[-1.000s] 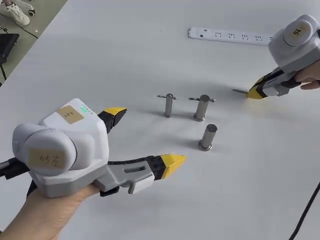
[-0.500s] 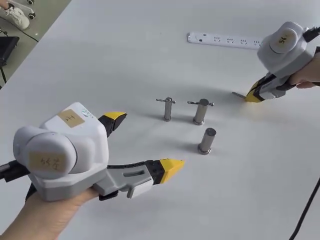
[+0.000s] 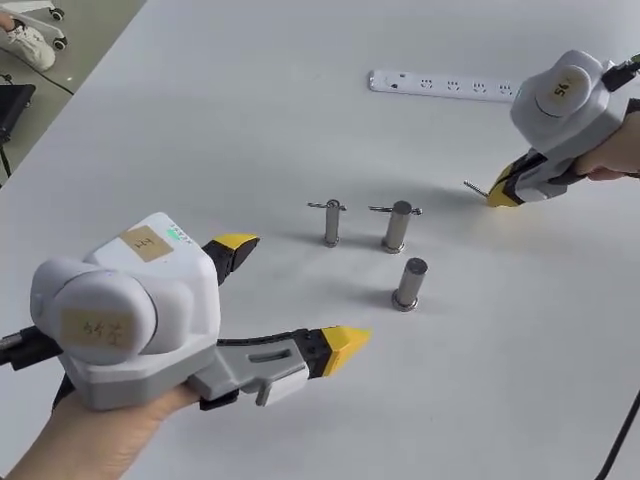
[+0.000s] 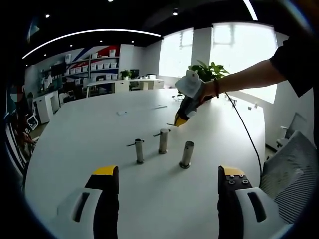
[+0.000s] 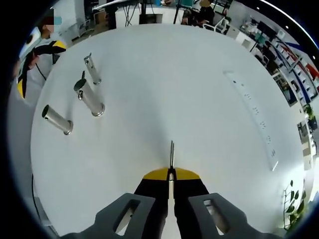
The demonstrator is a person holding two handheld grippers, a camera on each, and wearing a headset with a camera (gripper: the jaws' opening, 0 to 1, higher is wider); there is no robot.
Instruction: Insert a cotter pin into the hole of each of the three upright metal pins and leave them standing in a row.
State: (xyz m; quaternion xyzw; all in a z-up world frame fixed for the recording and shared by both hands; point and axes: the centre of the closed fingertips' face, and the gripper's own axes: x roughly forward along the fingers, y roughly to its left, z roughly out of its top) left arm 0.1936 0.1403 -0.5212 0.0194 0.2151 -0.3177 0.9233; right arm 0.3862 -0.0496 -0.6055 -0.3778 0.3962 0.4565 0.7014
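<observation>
White table broad, bare all round pin group; left edge far off at upper left, power strip near far side. Clear gap between right gripper and pins. Rear left pin and rear right pin stand upright, each with inserted cotter pin at top; front pin upright, just before rear right one.

Versus second ago: pin layout same, right gripper about same spot, body leaning slightly more toward pins.

Right gripper low over table, jaws pinched on loose cotter pin, its tip aimed at pin group. Left gripper at near side, jaws spread wide, holding nothing, palm beneath.

A white power strip lies flat at the far side of my white workbench. A white shoe sits on the floor beyond its left edge.
</observation>
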